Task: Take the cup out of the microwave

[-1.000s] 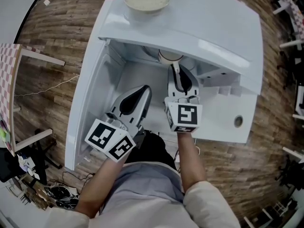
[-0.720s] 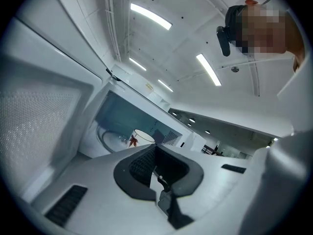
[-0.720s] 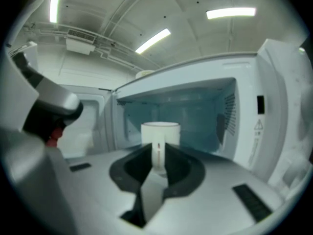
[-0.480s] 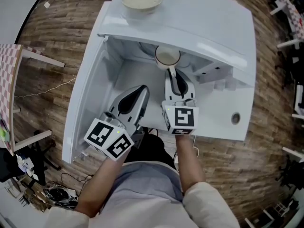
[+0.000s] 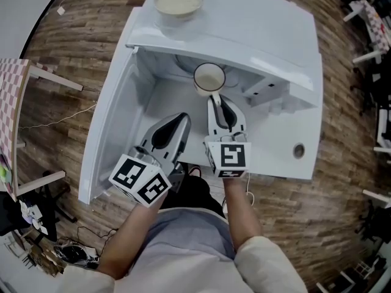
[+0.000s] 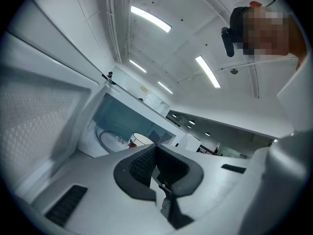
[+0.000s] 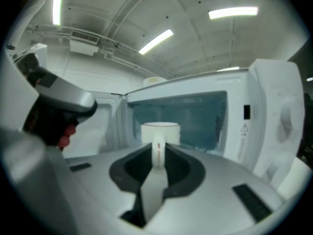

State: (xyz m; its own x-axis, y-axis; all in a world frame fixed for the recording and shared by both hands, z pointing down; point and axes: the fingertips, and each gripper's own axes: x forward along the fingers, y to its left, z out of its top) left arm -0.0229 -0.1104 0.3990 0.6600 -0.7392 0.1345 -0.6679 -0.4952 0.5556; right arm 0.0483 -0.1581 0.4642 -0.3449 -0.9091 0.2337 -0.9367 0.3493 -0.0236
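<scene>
Right gripper: clamped on the handle of cup | cup: held upright at the open mouth of microwave, 12 o'clock from that gripper | left gripper: jaws together, nothing held, 7 o'clock from cup

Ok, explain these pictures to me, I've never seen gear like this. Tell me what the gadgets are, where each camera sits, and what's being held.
No robot here: a person holds hand-held tongs in each hand; the cube with square markers on each is part of it. The top-down picture comes from a camera on the person's head. The other two come from cameras riding on each tool, looking along its jaws. A white box-shaped microwave stands with its door swung open and a pale round bowl on top. The right tongs are closed on the handle of a white ceramic cup at the oven's opening. The left tongs are shut on nothing, beside them.
</scene>
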